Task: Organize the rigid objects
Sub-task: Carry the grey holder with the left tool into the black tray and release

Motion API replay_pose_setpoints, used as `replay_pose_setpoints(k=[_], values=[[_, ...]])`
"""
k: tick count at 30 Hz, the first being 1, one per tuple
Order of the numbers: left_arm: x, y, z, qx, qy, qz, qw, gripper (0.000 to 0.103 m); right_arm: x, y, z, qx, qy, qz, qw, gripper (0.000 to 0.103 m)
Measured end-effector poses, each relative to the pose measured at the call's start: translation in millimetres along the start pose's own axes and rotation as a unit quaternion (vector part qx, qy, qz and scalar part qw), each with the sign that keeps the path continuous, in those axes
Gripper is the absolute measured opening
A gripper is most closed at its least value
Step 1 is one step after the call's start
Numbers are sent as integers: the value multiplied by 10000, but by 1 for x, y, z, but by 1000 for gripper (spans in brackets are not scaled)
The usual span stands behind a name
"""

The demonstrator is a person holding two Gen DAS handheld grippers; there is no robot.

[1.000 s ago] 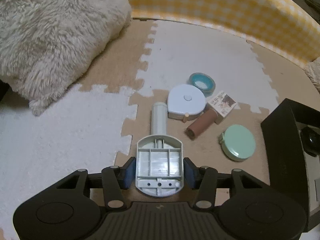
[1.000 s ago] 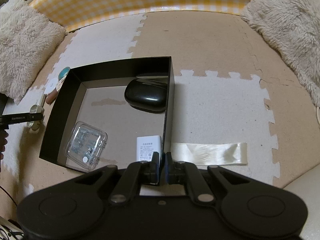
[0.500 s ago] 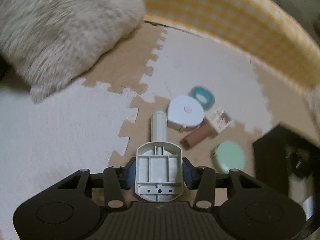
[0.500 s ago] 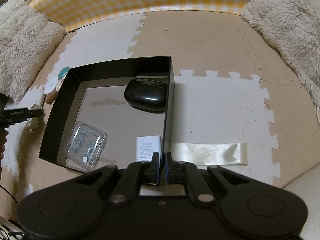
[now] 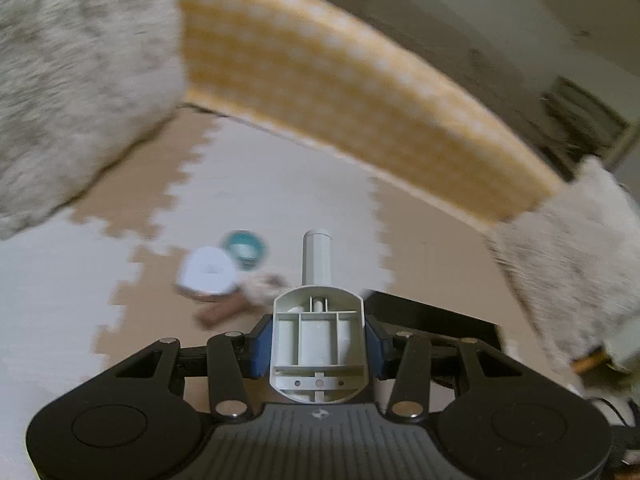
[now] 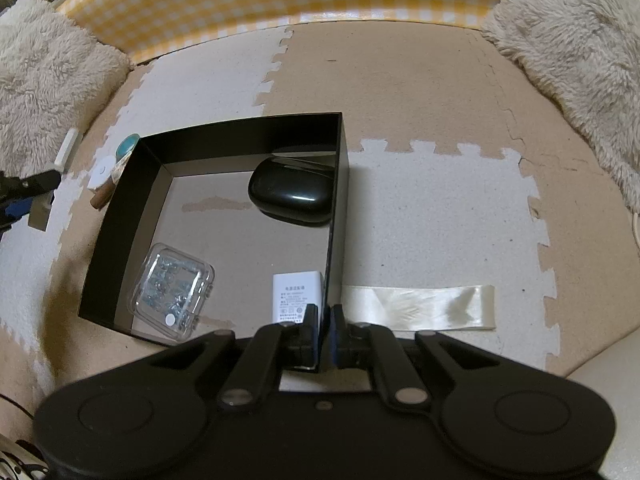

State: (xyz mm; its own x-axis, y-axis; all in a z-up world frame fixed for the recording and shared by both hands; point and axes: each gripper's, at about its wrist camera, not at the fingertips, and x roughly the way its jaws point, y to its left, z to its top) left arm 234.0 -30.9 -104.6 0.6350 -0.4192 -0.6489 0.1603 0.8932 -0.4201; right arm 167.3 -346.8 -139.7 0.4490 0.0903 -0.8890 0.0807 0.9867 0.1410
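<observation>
Lifted since before, left tongs (image 5: 319, 344) clamp a ribbed grey-white plastic tool (image 5: 318, 336); right tongs (image 6: 325, 322) pinch the black box (image 6: 120, 208) wall.

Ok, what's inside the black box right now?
Inside the black box: a glossy black oval case, a clear plastic case and a white power adapter. The right gripper hides the near corner.

A home floor corner, set up as a padded play area.

Interlocking foam mats (image 6: 420, 92) in beige and white cover the floor, a yellow gingham bumper (image 6: 248, 4) curves along the far side, and fluffy cream cushions (image 6: 572, 52) lie at left and right; small household items sit in a black box (image 6: 120, 236) on the mats.
</observation>
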Motion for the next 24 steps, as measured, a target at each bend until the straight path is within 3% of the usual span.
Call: replay_pose_setpoints(k=[8,17,24], values=[[16,-63,-26,361,360,-802,9955,47,0,0,0,-5,1,-11,10000,6],[49,-97,-58,713,729,-921,9905,47,0,0,0,-16,2,-18,10000,6],[72,-101,-69,769,838,-883,9896,47,0,0,1,-31,5,-40,10000,6]])
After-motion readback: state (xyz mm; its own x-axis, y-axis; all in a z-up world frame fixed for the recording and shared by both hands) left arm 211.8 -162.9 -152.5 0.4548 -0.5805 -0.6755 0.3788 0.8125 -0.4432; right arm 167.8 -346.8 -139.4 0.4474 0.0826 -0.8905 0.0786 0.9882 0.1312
